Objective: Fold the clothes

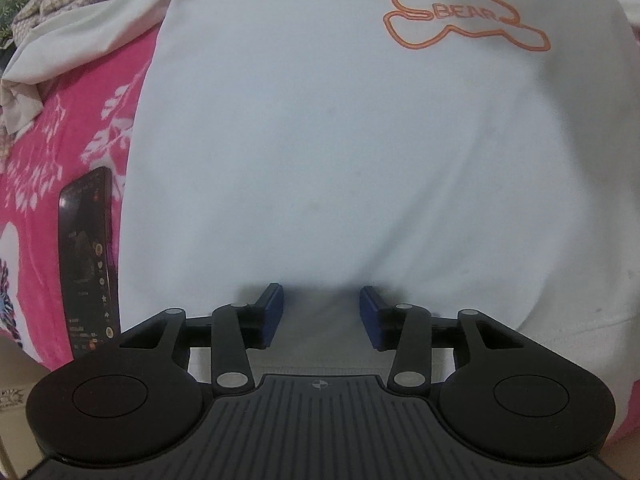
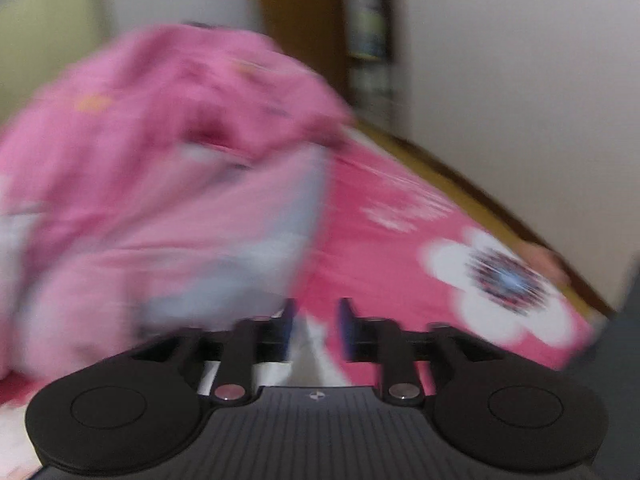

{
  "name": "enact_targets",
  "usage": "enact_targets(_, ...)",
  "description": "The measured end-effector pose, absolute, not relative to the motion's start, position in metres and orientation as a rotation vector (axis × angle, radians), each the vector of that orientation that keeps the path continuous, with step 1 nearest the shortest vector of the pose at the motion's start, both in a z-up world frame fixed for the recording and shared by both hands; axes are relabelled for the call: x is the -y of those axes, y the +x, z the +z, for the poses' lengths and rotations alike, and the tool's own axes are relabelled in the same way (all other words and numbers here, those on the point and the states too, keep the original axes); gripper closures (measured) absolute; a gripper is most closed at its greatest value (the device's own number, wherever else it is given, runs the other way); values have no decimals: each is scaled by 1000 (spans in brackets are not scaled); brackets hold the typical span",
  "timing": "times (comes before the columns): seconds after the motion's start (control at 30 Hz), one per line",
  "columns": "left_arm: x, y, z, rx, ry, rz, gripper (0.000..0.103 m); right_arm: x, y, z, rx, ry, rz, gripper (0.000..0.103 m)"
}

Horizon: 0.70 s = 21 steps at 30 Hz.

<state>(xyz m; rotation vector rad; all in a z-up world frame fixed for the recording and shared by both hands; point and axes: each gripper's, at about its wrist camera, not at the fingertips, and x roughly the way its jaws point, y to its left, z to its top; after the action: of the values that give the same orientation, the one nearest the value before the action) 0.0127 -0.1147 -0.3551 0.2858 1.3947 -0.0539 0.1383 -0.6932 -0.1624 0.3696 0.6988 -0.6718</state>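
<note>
On the pink floral bed point(image 1: 60, 128), my left gripper point(image 1: 322, 316) gapes empty over a white bear-print sweatshirt point(image 1: 320, 140); my right gripper point(image 2: 314, 330), blurred, gapes before a pink quilt point(image 2: 160, 140).

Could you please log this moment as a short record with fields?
surface: pink floral bedsheet
garment: white sweatshirt spread flat, orange bear print up
beside garment: phone on the sheet
left claw: open, empty, at the garment's near edge
right claw: open, empty, view blurred
also: pink quilt heaped
</note>
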Motion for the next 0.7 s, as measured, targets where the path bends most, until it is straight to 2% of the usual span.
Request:
enact_targets(0.1, 116, 13, -354, -1397, 295, -64, 60, 703, 121, -175, -662, 469, -761, 52)
enact_targets(0.17, 115, 15, -354, -1400, 301, -83, 60, 689, 101, -167, -599, 534, -685, 52)
enact_targets(0.27, 112, 18, -354, -1404, 306, -120, 59, 650, 85, -145, -606, 578, -447, 52)
enact_targets(0.5, 103, 24, -353, -1406, 316, -217, 59, 530, 31, -153, -865, 697, 108, 53)
enact_targets(0.6, 97, 25, -352, -1399, 318, -275, 58, 491, -5, -218, -1133, 829, 69, 52)
enact_targets(0.7, 92, 26, -351, -1392, 319, -326, 58, 468, -26, -261, -1196, 838, 17, 53)
